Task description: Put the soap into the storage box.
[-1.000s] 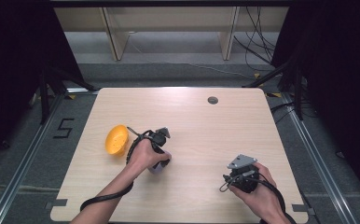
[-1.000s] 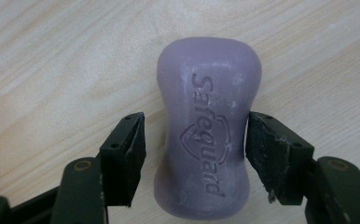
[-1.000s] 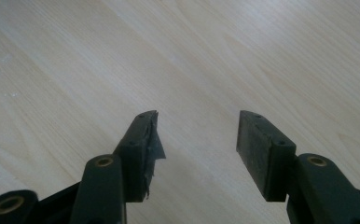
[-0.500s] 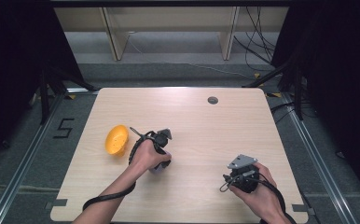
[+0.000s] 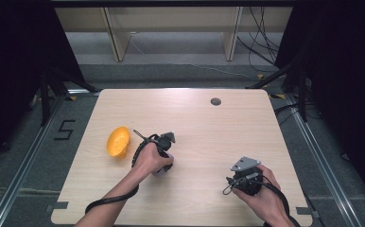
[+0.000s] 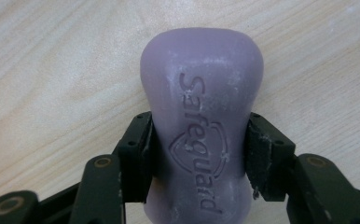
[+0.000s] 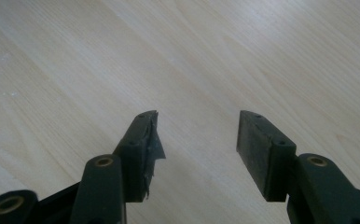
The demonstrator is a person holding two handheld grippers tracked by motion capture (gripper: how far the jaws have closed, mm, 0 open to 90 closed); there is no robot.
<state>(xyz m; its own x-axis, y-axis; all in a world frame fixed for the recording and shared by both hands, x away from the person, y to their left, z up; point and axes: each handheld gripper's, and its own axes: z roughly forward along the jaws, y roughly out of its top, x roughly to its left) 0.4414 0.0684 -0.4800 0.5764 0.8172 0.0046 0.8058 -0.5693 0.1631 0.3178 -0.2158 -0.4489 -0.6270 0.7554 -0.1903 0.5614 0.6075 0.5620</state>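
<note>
A purple bar of soap (image 6: 201,135) stamped "Safeguard" lies on the wooden table (image 5: 195,118), and my left gripper (image 6: 200,154) is shut on its narrow waist. From above, the left gripper (image 5: 164,163) points down at the table's left middle, with a sliver of the soap (image 5: 160,172) showing under the hand. An orange bowl-like dish (image 5: 117,141) rests tilted just to the left of that hand. My right gripper (image 7: 197,135) stands open over bare wood; in the high view the right gripper (image 5: 245,182) is held low near the front right.
A small dark round hole (image 5: 215,101) sits in the tabletop near the far edge. Black cables trail from both grippers toward the front edge. Beyond the table are a grey floor, a rail (image 5: 24,161) and shelving legs.
The left hand and its gripper have shifted slightly toward the front of the table. The right gripper and the orange dish have stayed put.
</note>
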